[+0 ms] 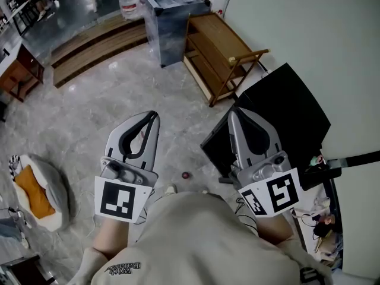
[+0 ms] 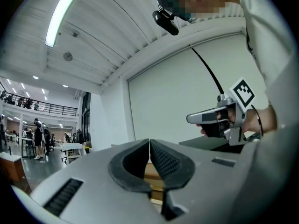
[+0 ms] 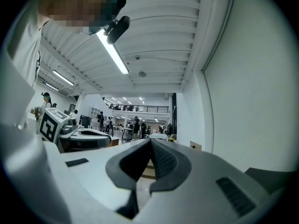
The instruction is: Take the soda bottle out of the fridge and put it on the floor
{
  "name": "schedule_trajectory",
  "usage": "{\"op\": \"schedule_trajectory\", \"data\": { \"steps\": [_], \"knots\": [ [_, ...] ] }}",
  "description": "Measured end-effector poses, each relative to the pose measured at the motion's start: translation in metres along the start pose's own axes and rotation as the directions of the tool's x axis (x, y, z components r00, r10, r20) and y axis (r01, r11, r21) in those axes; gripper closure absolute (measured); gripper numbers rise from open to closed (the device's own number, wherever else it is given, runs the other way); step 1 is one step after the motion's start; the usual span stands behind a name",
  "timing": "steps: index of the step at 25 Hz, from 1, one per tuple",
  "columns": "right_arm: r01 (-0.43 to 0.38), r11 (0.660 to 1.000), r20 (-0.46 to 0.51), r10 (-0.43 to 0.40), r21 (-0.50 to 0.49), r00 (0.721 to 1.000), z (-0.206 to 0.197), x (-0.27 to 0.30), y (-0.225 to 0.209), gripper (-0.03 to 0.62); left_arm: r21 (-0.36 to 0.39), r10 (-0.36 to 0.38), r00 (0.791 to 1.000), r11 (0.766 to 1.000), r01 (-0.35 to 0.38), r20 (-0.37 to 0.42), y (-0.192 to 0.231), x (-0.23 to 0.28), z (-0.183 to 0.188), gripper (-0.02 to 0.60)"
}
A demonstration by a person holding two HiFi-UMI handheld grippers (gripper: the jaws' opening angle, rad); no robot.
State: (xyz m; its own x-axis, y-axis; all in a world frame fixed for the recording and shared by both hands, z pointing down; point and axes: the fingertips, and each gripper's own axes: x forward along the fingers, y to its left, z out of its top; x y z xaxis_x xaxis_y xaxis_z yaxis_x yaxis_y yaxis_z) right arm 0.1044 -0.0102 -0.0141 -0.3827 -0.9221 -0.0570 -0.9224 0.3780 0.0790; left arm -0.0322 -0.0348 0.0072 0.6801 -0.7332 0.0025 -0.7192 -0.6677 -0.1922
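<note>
Here, a person holds both claws level above the grey floor (image 1: 119, 100), each closed tight and empty. The right claw (image 1: 233, 111) hovers over the front edge of a black fridge (image 1: 285, 111); the left claw (image 1: 155, 114) is well to the fridge's left. A wooden rack (image 1: 219, 52) stands just beyond the fridge. The soda bottle shows in no view.

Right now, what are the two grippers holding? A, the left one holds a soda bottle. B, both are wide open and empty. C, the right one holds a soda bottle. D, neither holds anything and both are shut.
D: each gripper's own view shows the left gripper and the right gripper with jaw tips pressed together and nothing between them.
</note>
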Motion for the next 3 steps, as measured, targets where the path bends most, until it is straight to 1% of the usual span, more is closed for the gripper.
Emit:
{"op": "schedule_trajectory", "data": {
  "steps": [3],
  "knots": [
    [0.001,1.0,-0.004,-0.001,-0.005,1.0,-0.0007,-0.005,0.0,0.599,0.001,-0.003,1.0,1.0,0.003,-0.001,-0.0051,-0.0019,0.0009,0.574]
  ]
}}
